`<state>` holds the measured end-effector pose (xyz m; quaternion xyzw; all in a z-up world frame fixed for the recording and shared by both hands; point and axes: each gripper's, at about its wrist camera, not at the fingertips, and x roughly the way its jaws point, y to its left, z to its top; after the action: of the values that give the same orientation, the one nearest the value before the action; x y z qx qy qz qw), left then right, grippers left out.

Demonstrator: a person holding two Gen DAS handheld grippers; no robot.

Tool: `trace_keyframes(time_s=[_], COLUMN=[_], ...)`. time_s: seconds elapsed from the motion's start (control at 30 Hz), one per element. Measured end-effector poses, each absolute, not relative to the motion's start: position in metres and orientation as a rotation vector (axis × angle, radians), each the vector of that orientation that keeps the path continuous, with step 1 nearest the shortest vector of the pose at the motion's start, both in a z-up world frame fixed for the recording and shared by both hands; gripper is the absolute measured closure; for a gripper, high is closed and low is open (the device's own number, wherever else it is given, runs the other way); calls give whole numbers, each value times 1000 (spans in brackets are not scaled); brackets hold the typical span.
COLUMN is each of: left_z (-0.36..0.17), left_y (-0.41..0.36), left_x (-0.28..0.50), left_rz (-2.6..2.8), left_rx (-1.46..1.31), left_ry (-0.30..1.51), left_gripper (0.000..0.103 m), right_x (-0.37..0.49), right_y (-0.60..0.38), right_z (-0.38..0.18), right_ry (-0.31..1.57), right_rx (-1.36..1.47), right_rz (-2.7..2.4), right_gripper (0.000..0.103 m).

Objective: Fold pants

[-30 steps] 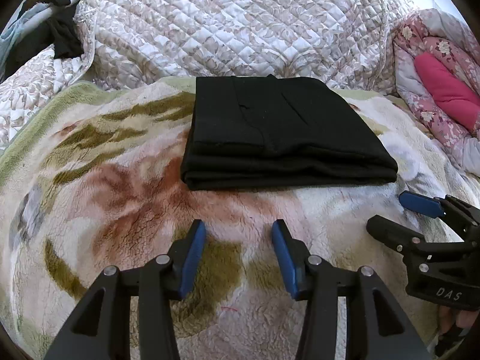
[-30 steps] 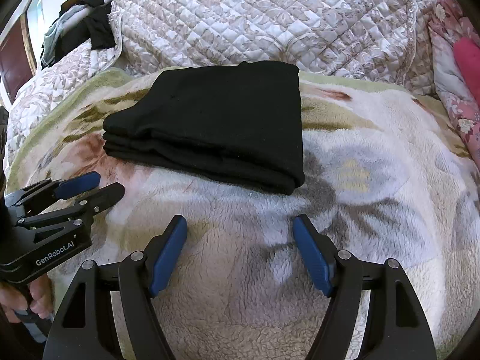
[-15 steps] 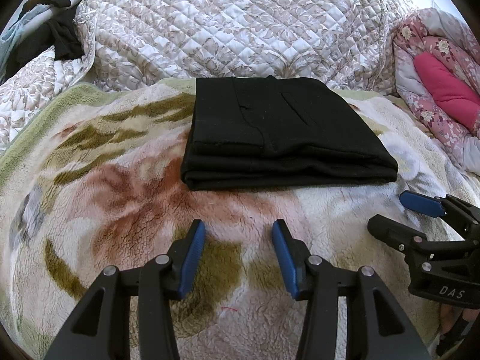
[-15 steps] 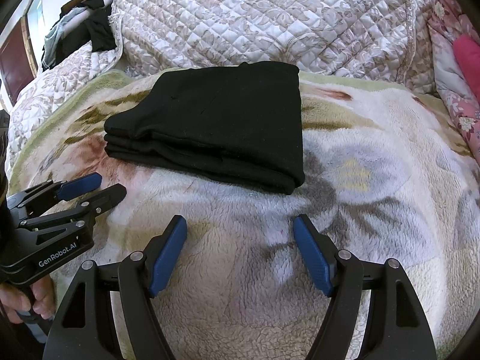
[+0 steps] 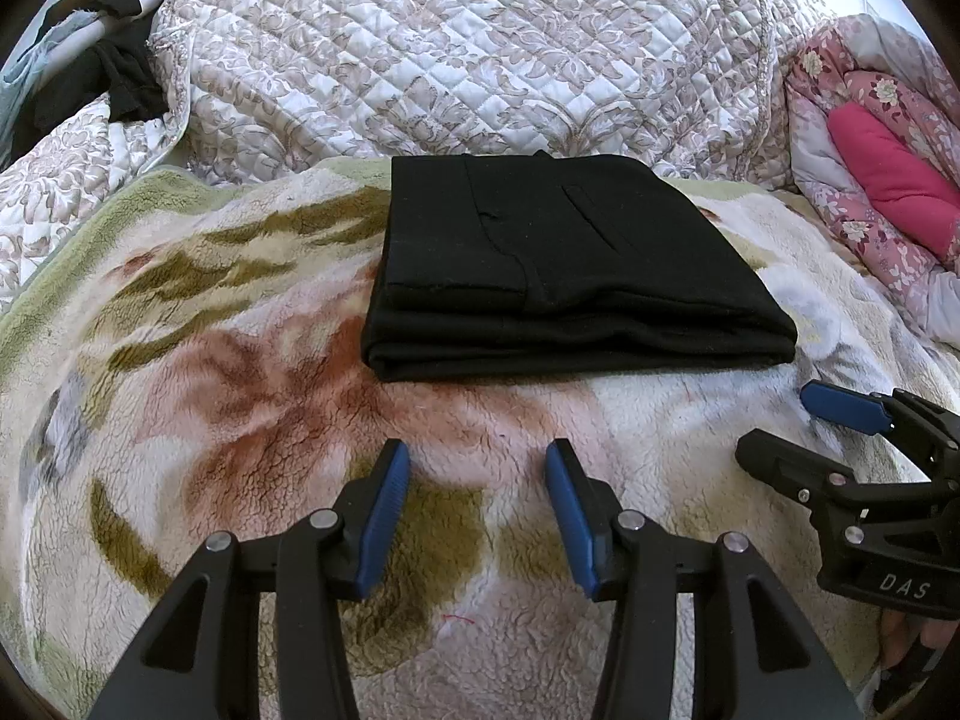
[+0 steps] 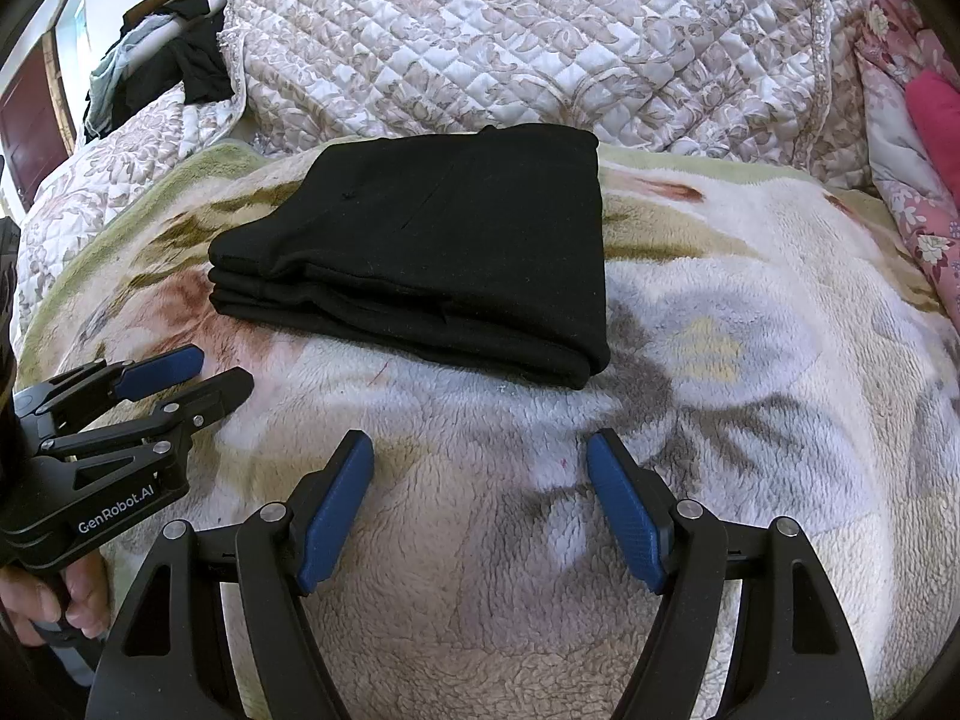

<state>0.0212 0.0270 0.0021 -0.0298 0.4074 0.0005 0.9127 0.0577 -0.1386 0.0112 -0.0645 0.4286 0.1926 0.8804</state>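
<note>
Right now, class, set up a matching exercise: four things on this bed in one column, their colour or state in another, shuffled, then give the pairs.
Things:
1. pants
2. quilt
3. left gripper
4. fleece blanket

States:
A. open, holding nothing
B. black, folded flat
C. flowered, under the pants
D. white, behind the pants

Pairs: 1-B, 2-D, 3-A, 4-C

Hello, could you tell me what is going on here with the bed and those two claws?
A person is folding pants with a handheld claw in each hand. The black pants already lie folded in a neat stack on the fleece blanket. The left claw and the right claw are both open and empty, hovering over the blanket just short of the stack, touching nothing.
</note>
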Motion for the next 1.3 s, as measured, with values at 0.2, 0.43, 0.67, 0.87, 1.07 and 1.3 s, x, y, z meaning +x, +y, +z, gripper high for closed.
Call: trace_keyframes(time_s=[0.2, 0.43, 0.67, 0.87, 1.07, 1.3], left_z=[2, 2, 2, 2, 2, 1], left_y=[27, 26, 27, 26, 27, 30], left_x=[21, 21, 22, 22, 22, 23], left_rz=[1, 2, 3, 3, 3, 2], left_rx=[-61, -60, -59, -58, -58, -61], left_ry=[839, 839, 840, 840, 841, 848], left_gripper=[52, 51, 51, 50, 50, 50], right_x=[58, 57, 57, 57, 57, 57], right_y=[-139, -139, -139, -139, -139, -138], right_z=[11, 11, 11, 11, 11, 11], right_ry=[893, 892, 892, 891, 891, 891], right_rx=[-134, -134, -134, -134, -133, -133], right_rz=[401, 401, 400, 400, 400, 399], right_gripper=[29, 29, 29, 29, 29, 29])
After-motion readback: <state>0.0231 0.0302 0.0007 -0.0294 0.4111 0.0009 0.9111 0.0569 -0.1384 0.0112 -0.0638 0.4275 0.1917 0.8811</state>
